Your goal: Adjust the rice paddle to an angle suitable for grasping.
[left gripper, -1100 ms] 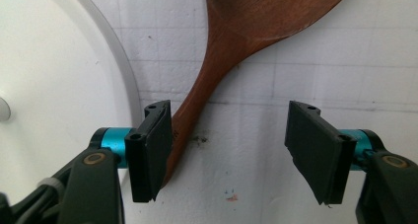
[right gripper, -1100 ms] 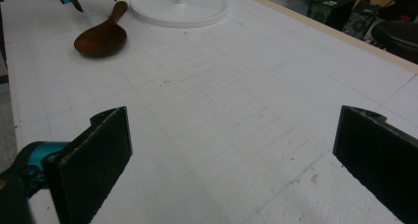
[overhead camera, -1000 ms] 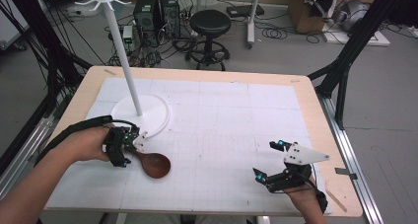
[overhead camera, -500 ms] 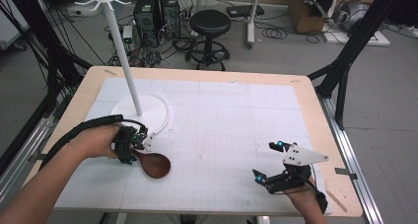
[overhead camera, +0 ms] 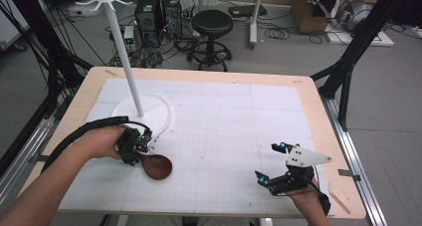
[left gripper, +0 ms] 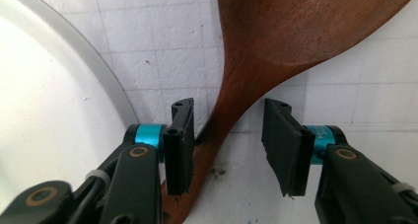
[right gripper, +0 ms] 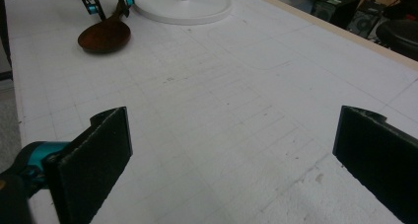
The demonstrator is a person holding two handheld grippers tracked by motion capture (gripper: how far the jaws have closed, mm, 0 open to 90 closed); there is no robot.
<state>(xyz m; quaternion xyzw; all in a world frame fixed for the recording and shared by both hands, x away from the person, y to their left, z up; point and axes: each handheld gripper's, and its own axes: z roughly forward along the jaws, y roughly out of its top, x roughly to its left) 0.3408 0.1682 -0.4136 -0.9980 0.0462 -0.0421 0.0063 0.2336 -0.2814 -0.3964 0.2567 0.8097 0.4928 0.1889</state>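
A dark wooden spoon (overhead camera: 157,166) lies on the white mat, bowl toward the front and handle toward the white stand's base (overhead camera: 142,114). My left gripper (overhead camera: 142,149) points down over the handle. In the left gripper view the handle (left gripper: 217,135) runs between the jaws of the left gripper (left gripper: 224,110). Those jaws have just been closing: one pad is at the wood, the other stands a little apart from it. Near the front right edge my right gripper (overhead camera: 268,161) is open wide, and nothing lies between the jaws of the right gripper (right gripper: 231,120).
A white coat-rack-like stand has a round base and a tall pole (overhead camera: 124,52) at the mat's back left, close to the spoon. The wooden table edge (overhead camera: 318,101) frames the white gridded mat. A stool and equipment stand on the floor behind.
My left gripper has shifted slightly to the right over the spoon's handle, and its jaws look narrower. The spoon and the right gripper have stayed where they were.
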